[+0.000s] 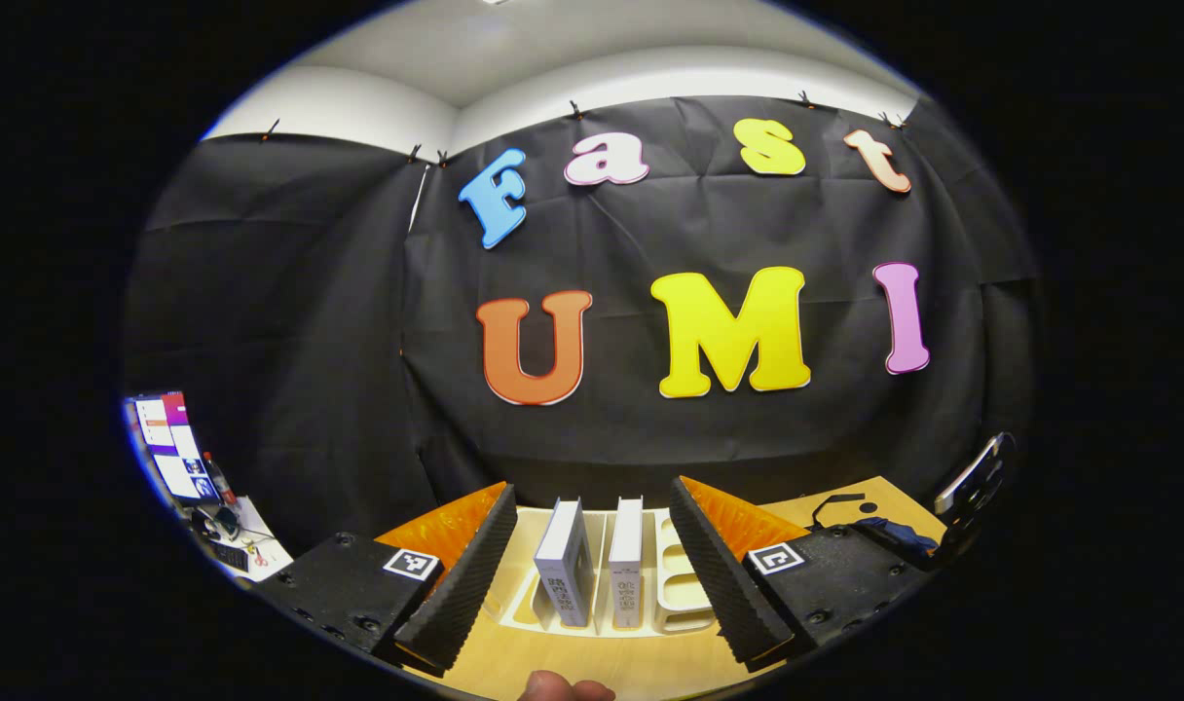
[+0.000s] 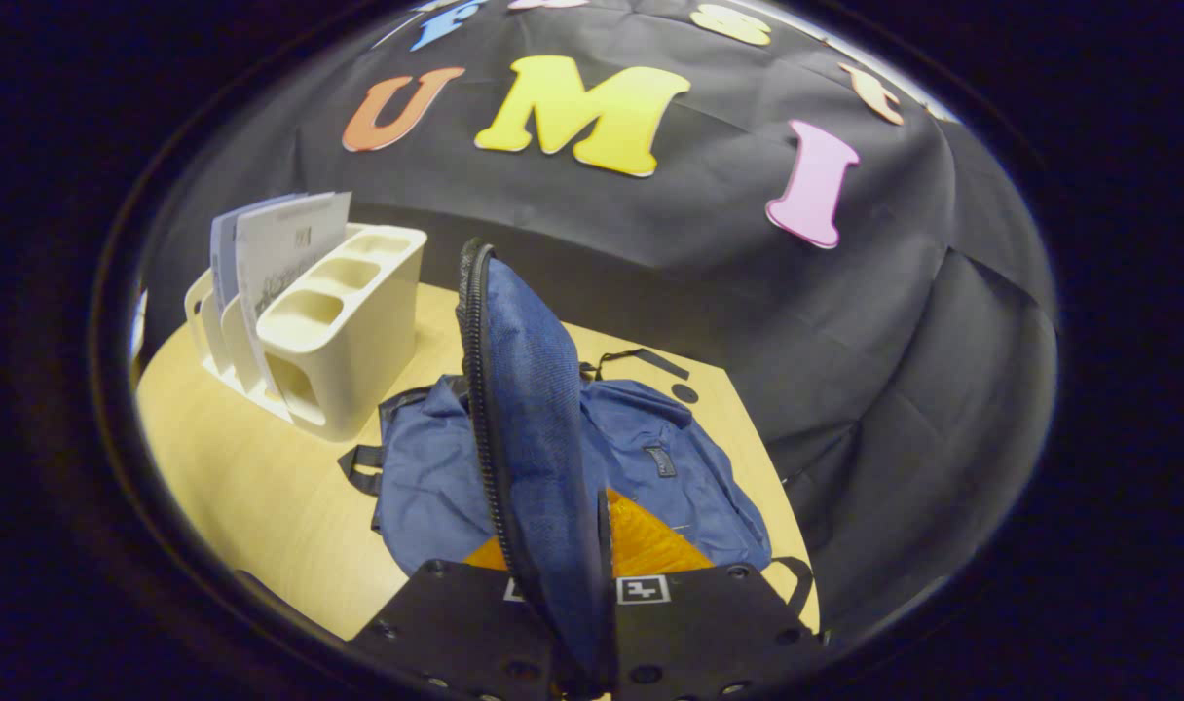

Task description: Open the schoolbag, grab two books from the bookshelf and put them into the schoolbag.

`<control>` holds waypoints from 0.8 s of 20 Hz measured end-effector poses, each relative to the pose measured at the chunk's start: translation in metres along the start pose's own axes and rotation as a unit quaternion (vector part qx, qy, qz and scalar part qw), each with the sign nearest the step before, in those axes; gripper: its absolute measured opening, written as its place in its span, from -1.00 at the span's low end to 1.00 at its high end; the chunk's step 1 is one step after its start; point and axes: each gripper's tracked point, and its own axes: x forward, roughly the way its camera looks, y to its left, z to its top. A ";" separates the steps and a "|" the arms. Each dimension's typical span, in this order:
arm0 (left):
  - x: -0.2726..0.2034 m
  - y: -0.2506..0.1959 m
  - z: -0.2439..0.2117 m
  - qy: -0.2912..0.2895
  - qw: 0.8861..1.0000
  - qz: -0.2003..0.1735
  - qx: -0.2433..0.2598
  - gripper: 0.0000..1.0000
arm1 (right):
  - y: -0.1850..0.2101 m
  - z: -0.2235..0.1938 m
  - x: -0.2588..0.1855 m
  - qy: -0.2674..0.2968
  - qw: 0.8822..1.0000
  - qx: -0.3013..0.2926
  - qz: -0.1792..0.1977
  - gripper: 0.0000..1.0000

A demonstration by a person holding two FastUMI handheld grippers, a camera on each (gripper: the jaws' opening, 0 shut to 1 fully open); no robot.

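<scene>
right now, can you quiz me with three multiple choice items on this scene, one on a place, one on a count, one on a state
1. Where do the books stand?
A. in the cream bookshelf
B. flat on the table
C. inside the schoolbag

2. How many books are in the bookshelf?
A. one
B. two
C. four

3. What are the right gripper's fingers doing?
A. spread wide over the table
B. closed on the schoolbag's flap
C. closed on a book

Key: 1 A, both books stand upright in the rack's slots in the left gripper view. 2 B, two white spines show side by side between the left gripper's open fingers. 3 B, in the right gripper view the blue flap with its zipper edge rises from between the closed fingers, lifted off the schoolbag.
</scene>
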 end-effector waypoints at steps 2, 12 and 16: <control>0.009 -0.009 -0.006 0.024 1.000 0.003 -0.017 0.98 | -0.016 0.009 -0.005 -0.001 0.999 0.035 0.036 -0.95; 0.075 -0.005 -0.035 0.153 0.988 -0.023 -0.027 0.99 | -0.086 0.021 -0.012 0.011 0.991 0.086 0.105 -0.92; 0.108 -0.011 -0.063 0.251 0.965 -0.067 -0.032 0.97 | -0.092 0.024 -0.007 0.021 0.987 0.103 0.118 -0.94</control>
